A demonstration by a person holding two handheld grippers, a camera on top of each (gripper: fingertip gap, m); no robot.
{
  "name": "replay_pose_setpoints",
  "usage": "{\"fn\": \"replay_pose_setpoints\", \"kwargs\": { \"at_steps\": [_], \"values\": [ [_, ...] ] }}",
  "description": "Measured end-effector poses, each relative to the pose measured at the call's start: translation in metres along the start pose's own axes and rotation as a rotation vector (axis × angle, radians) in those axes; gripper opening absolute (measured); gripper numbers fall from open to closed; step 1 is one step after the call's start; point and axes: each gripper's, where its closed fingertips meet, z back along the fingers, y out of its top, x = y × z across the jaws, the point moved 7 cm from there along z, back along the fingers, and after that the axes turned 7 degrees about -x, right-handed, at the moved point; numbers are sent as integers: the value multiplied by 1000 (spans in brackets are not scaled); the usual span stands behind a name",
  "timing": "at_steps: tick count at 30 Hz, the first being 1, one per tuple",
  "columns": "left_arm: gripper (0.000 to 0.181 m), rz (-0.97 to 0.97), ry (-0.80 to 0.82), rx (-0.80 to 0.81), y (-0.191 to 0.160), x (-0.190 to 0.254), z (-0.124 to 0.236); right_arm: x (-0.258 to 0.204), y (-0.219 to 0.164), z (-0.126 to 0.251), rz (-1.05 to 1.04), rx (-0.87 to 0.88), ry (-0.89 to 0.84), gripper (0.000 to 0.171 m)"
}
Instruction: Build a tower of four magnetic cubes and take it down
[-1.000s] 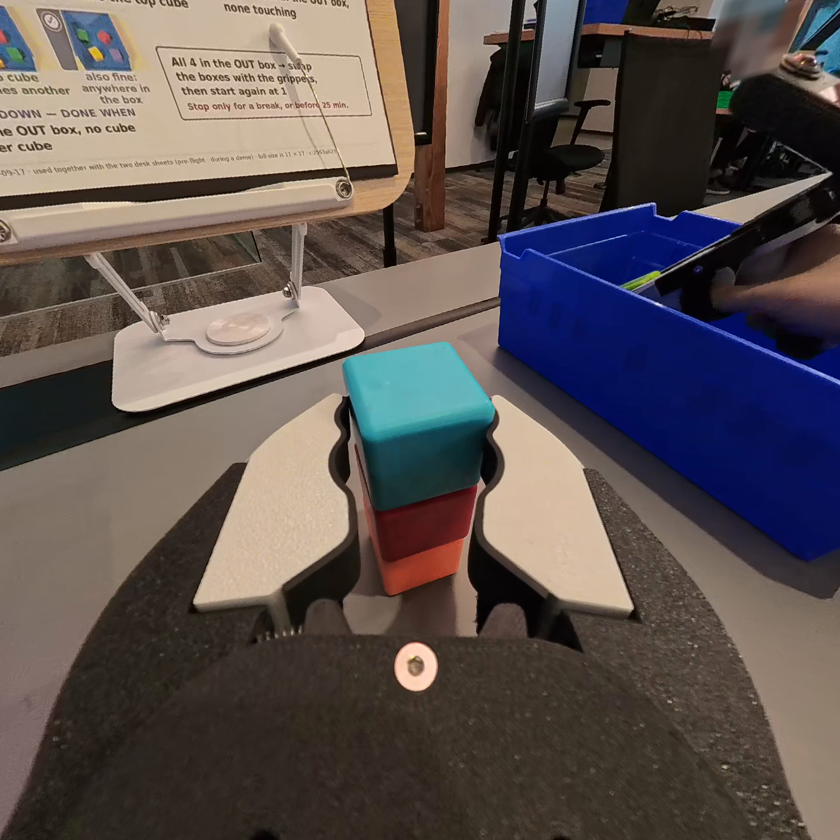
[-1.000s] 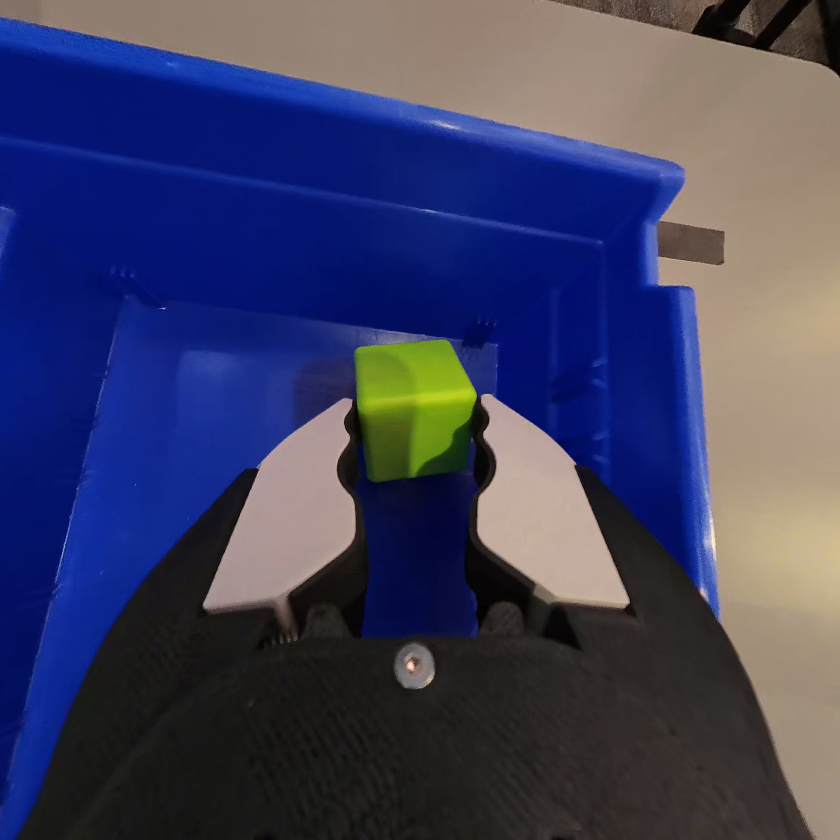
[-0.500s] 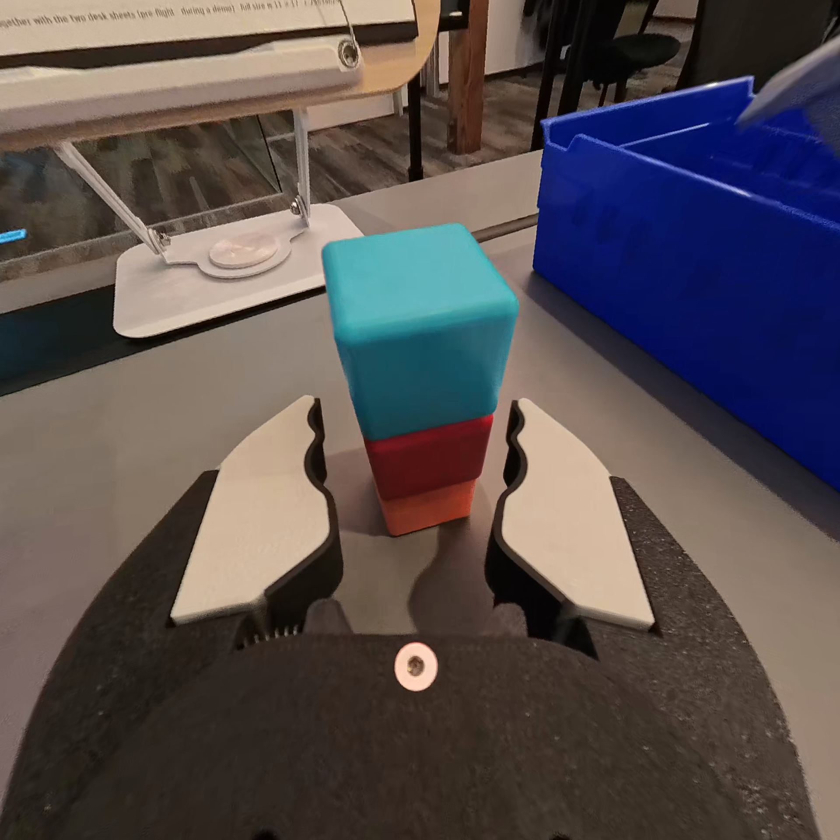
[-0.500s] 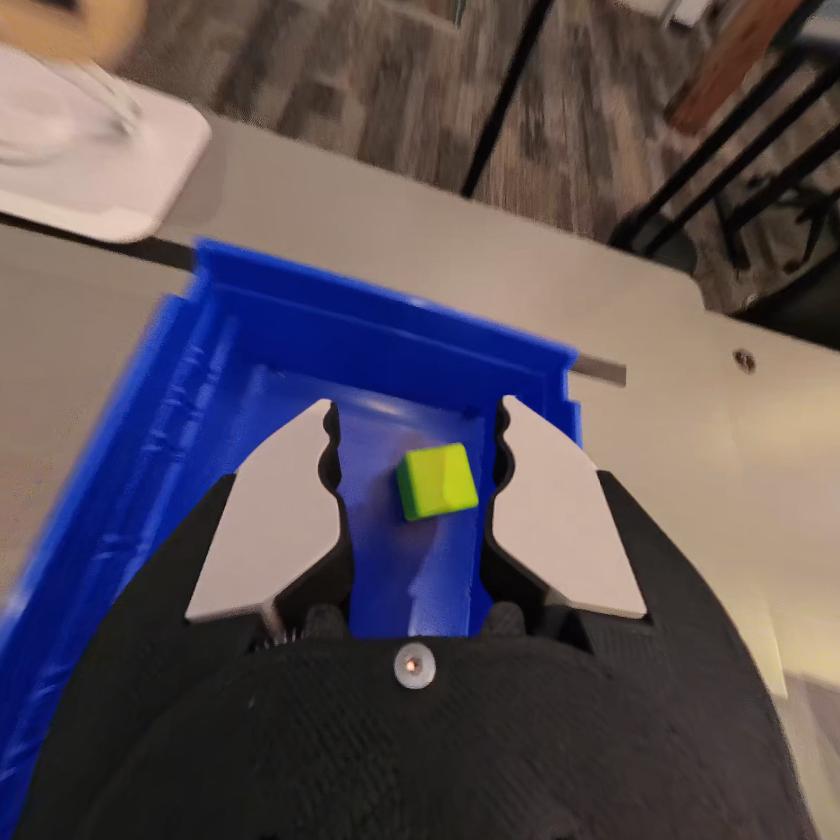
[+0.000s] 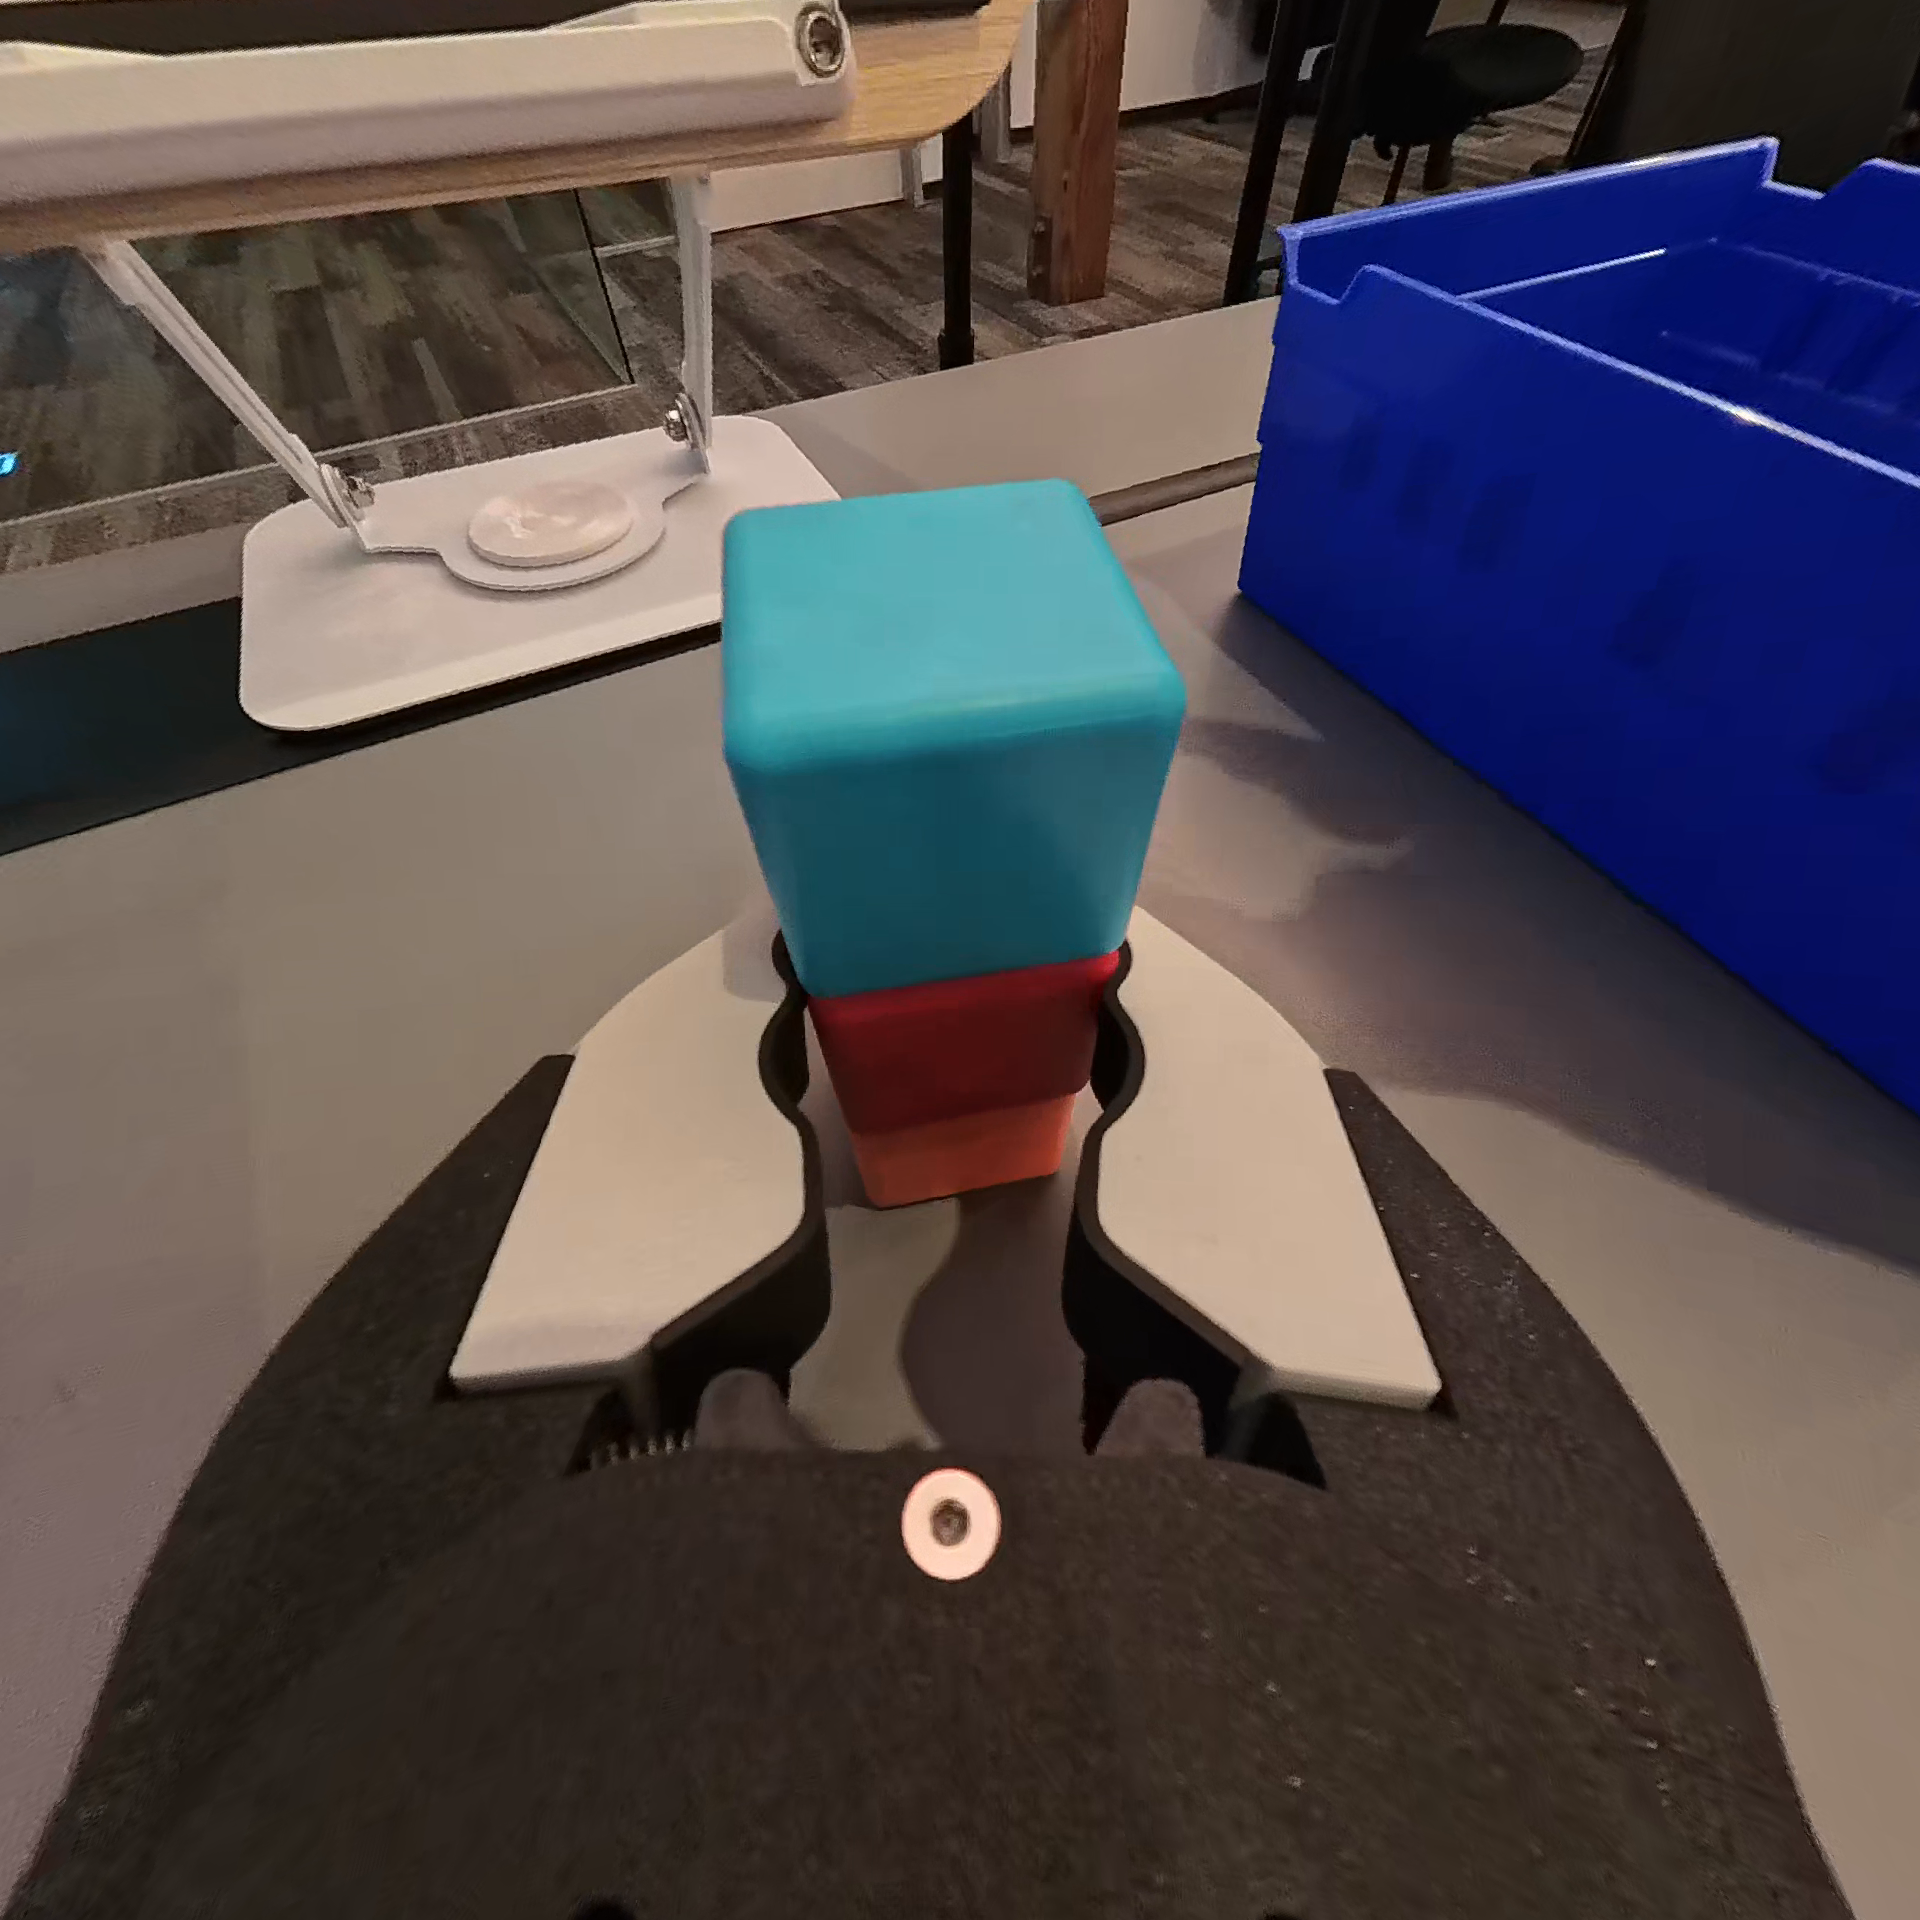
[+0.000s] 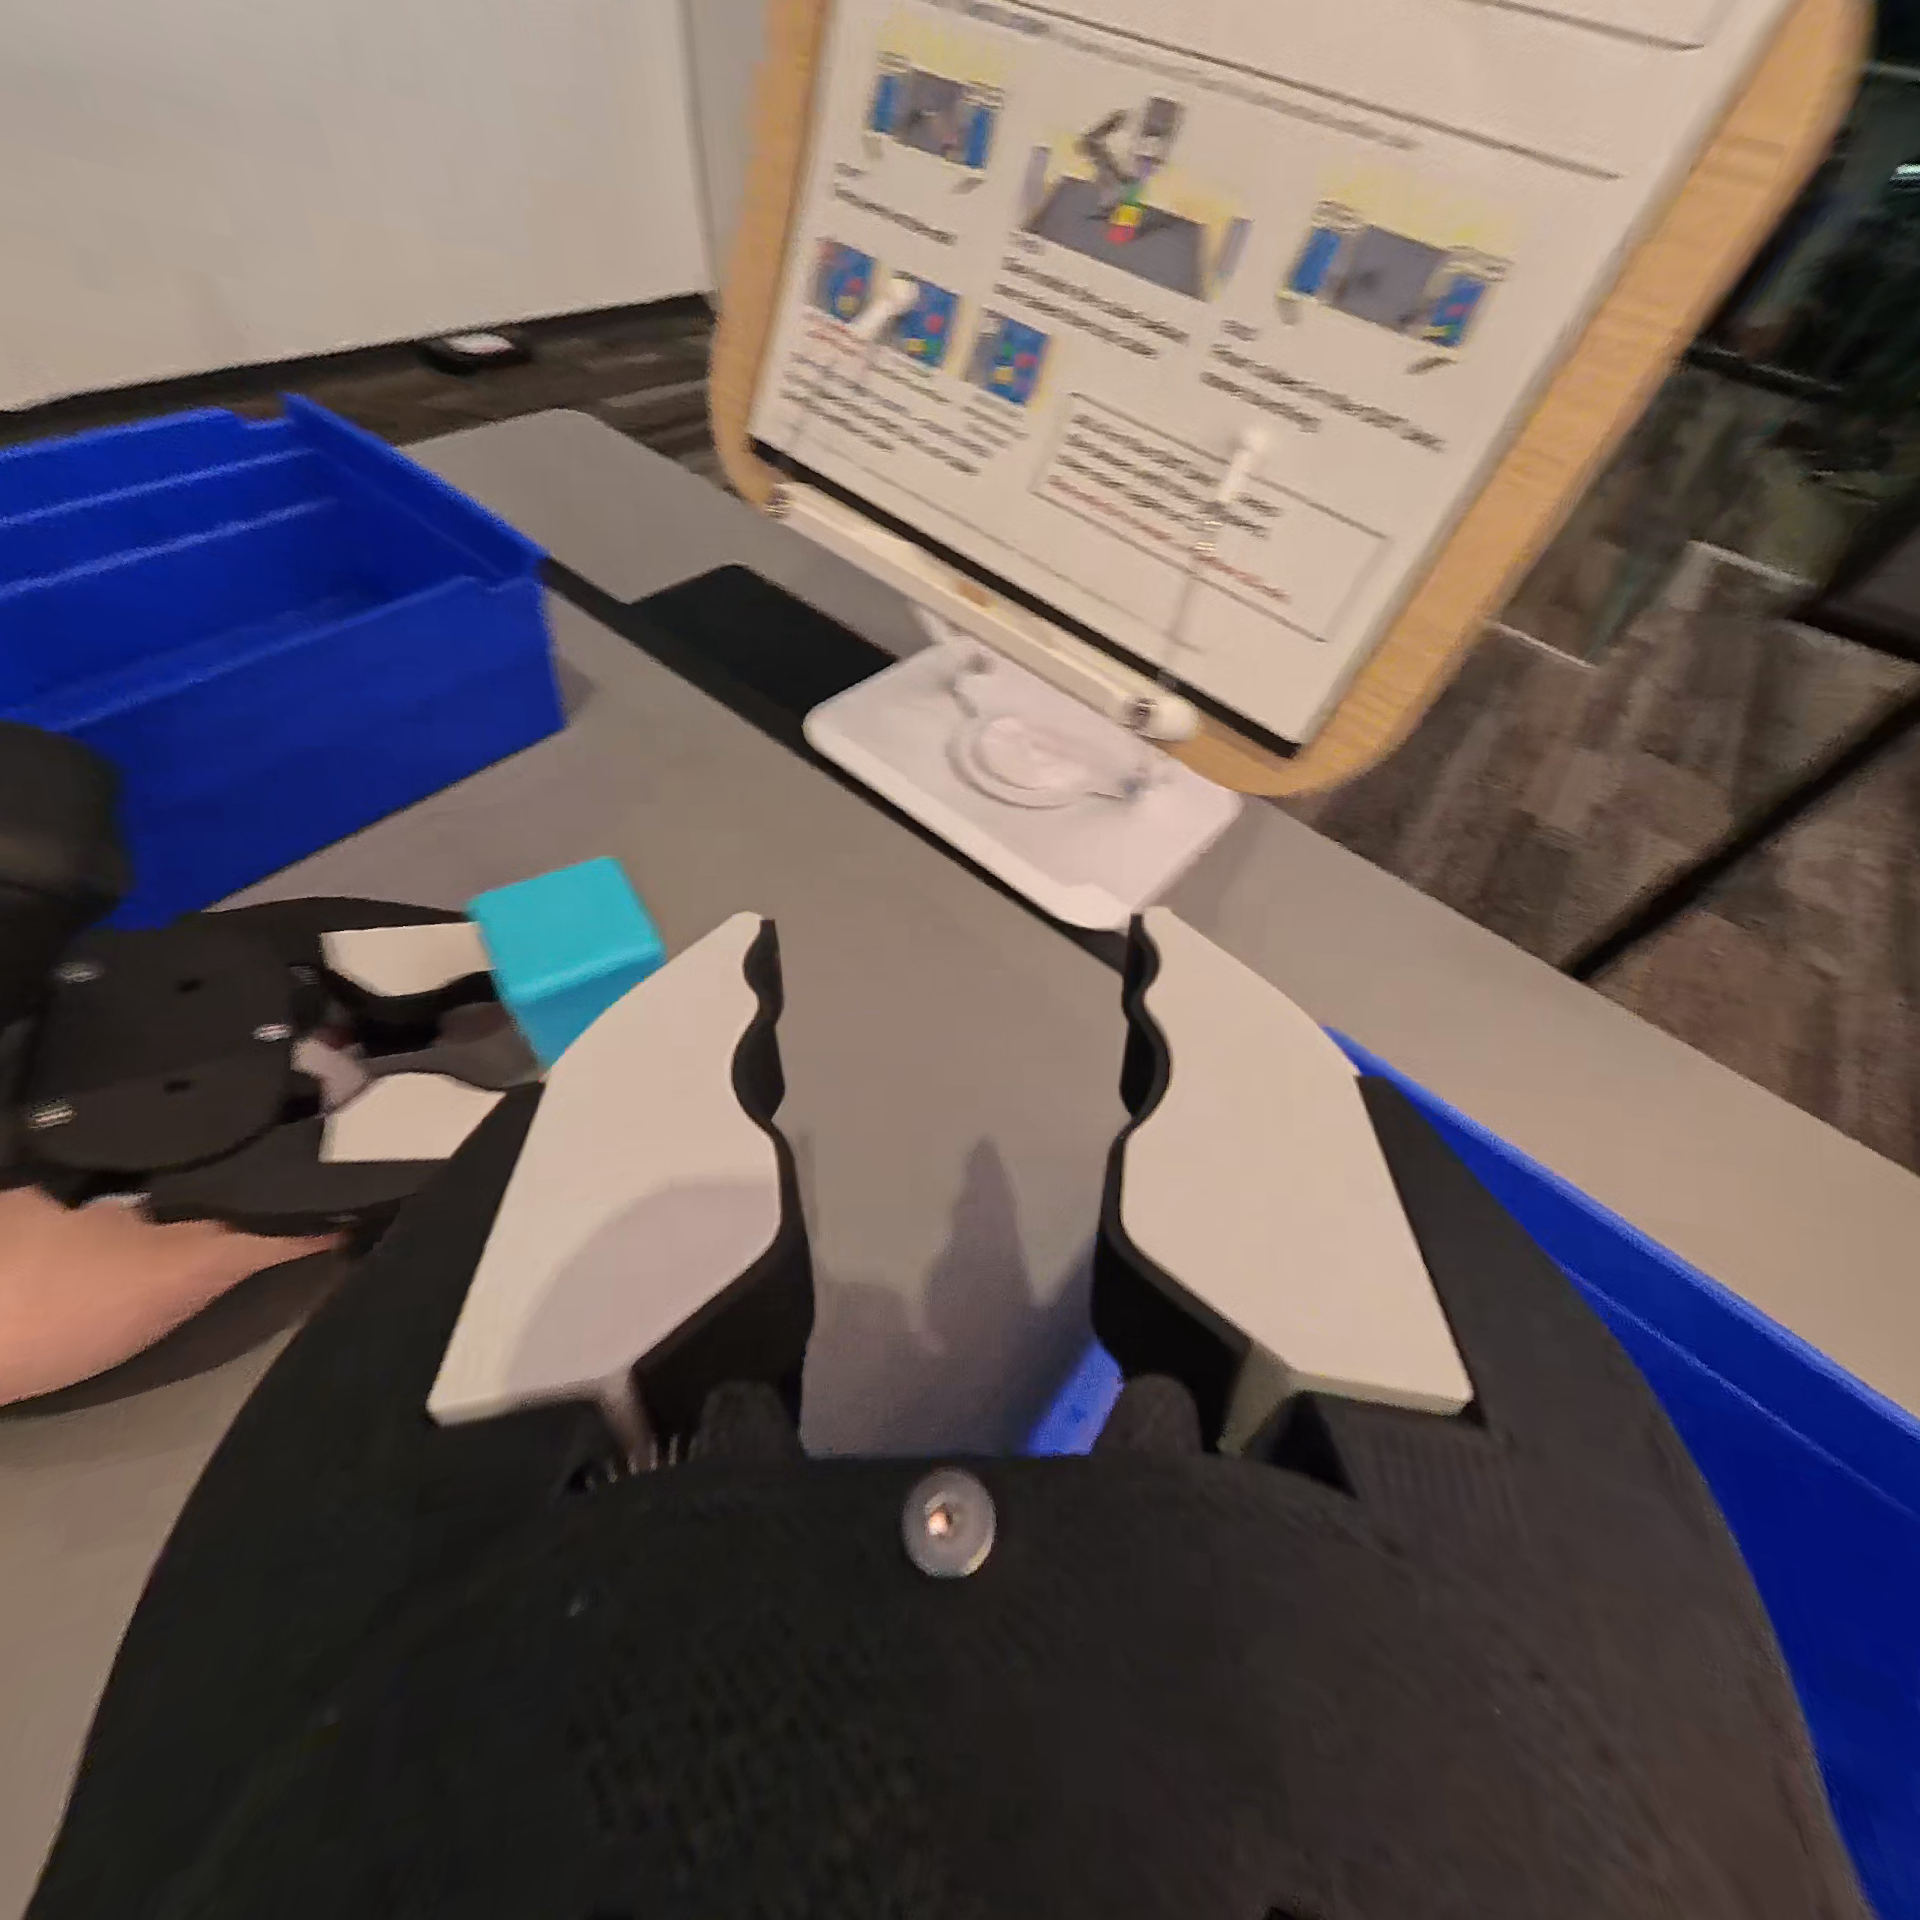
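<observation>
— So, leftmost?

— Left gripper (image 5: pixel 951 1023) reaches in low and level over the grey surface (image 5: pixel 312 987), jaws clamped on the red cube (image 5: pixel 951 1044); teal cube (image 5: pixel 951 727) above, orange cube (image 5: pixel 961 1158) below.

— And rightward?

— Right gripper (image 6: pixel 951 1023) hovers tilted down, jaws spread, holding nothing, beside a blue bin (image 6: pixel 1714 1351).

a grey table (image 5: pixel 312 987) fills the foreground, a dark strip running across its far part. behind it lies dark wood-plank floor (image 5: pixel 831 301). a wooden post (image 5: pixel 1075 145) and thin black legs stand near an office chair (image 5: pixel 1496 62). in the right wrist view a white wall (image 6: pixel 343 156) rises at left; the light is dim and warm.
</observation>
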Motion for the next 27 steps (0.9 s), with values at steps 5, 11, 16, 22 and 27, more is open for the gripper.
{"fn": "replay_pose_setpoints", "kwargs": {
  "at_steps": [5,11,16,22,27],
  "values": [
    [52,-2,7,-1,-2,-3,3,-50,-9,-30,17,3,382,68],
    [52,-7,6,-1,-3,-3,4,-79,-27,-60,140,-66,383,75],
    [52,-11,-1,-1,-3,-2,4,-89,-32,-71,129,-95,368,77],
    [52,-35,-11,2,-2,2,3,-91,-40,-82,92,-161,357,63],
    [52,-40,-20,1,-2,3,3,-93,-41,-83,105,-163,376,51]
  ]
}}
